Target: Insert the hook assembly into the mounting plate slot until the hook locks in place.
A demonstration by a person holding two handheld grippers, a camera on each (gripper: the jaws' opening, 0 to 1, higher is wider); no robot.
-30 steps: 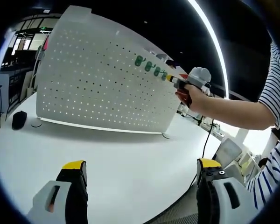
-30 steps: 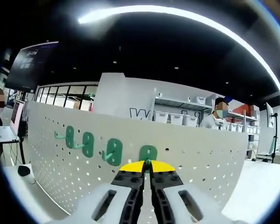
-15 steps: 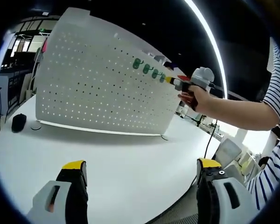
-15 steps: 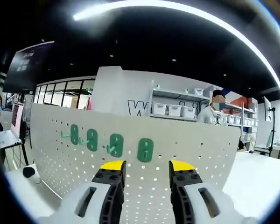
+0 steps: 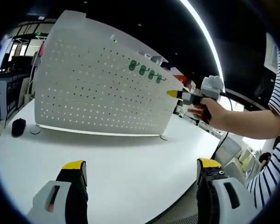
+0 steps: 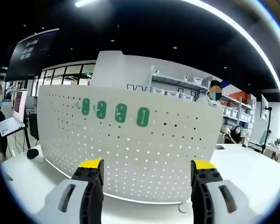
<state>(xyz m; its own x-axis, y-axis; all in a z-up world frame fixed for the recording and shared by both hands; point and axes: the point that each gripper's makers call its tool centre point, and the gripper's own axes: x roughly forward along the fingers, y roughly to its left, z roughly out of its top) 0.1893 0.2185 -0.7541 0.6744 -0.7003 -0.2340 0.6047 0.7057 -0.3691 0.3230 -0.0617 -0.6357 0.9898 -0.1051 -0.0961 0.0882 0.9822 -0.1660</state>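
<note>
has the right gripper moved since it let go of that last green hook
Yes. In the left gripper view the right gripper has backed off from the row of green hooks on the white pegboard, toward the board's edge, with its jaws open.

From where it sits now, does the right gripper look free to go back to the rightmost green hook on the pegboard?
Probably yes. The right gripper is open and faces the pegboard, and nothing stands between its jaws and the rightmost green hook, which hangs above them.

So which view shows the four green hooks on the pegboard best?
The right gripper view: the green hooks face the camera in a row on the pegboard. The left gripper view shows them small and oblique.
</note>
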